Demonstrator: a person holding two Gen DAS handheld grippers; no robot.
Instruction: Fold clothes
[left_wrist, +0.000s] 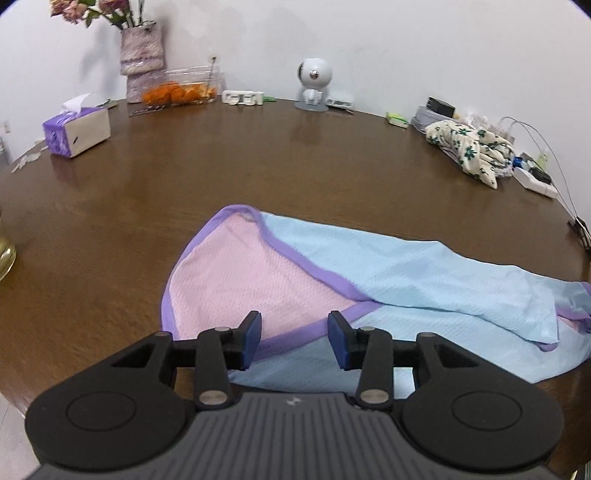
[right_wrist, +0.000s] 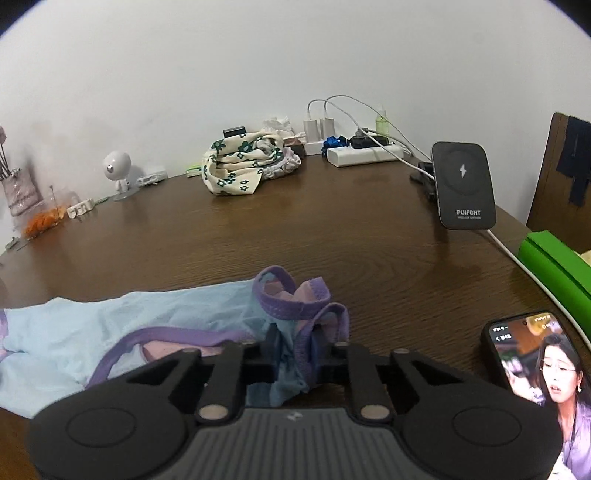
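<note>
A light blue and pink garment with purple trim (left_wrist: 332, 280) lies on the brown wooden table (left_wrist: 221, 166) near its front edge. My left gripper (left_wrist: 294, 339) is open just above the garment's pink panel and purple seam, holding nothing. In the right wrist view the same garment (right_wrist: 110, 332) stretches to the left. My right gripper (right_wrist: 295, 354) is shut on its bunched end, with purple-trimmed folds (right_wrist: 295, 299) puffing up past the fingers.
A folded floral cloth (left_wrist: 469, 147) (right_wrist: 240, 166) lies at the back. A tissue box (left_wrist: 77, 129), vase (left_wrist: 142, 55), orange snack box (left_wrist: 181, 88) and white figurine (left_wrist: 314, 81) line the far edge. A phone (right_wrist: 532, 362), a wireless charger (right_wrist: 463, 184), a power strip (right_wrist: 362, 153) and a green box (right_wrist: 554, 258) are at the right.
</note>
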